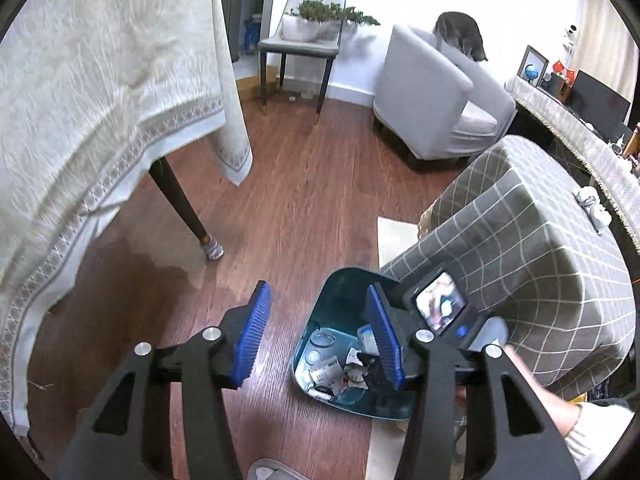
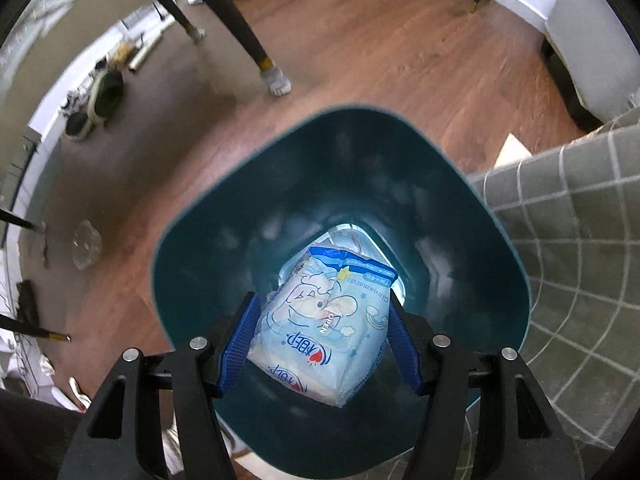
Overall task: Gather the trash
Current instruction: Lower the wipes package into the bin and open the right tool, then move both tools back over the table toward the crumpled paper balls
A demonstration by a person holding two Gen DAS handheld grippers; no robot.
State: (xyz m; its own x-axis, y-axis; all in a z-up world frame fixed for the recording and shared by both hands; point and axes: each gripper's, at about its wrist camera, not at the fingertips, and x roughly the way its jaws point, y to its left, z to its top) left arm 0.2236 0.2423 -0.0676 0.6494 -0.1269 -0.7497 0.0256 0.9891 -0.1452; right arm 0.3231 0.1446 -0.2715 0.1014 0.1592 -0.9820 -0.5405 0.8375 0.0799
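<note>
Trash already fills the bottom of the teal bin (image 1: 340, 312) in the left wrist view, crumpled paper and clear cups, standing on the reddish wood floor (image 1: 304, 200) just beside a grey checked cloth (image 1: 532, 248), with a white-clothed table (image 1: 80, 100), a grey armchair (image 1: 432, 100) and a cat (image 1: 460, 36) on its back beyond, while the left gripper (image 1: 316, 344) hangs above with jaws apart and nothing between them. Seen from the right wrist, the right gripper (image 2: 320, 344) pinches a pale blue tissue pack (image 2: 328, 320) over the bin's open mouth, wood floor and table legs (image 2: 240, 28) around it
</note>
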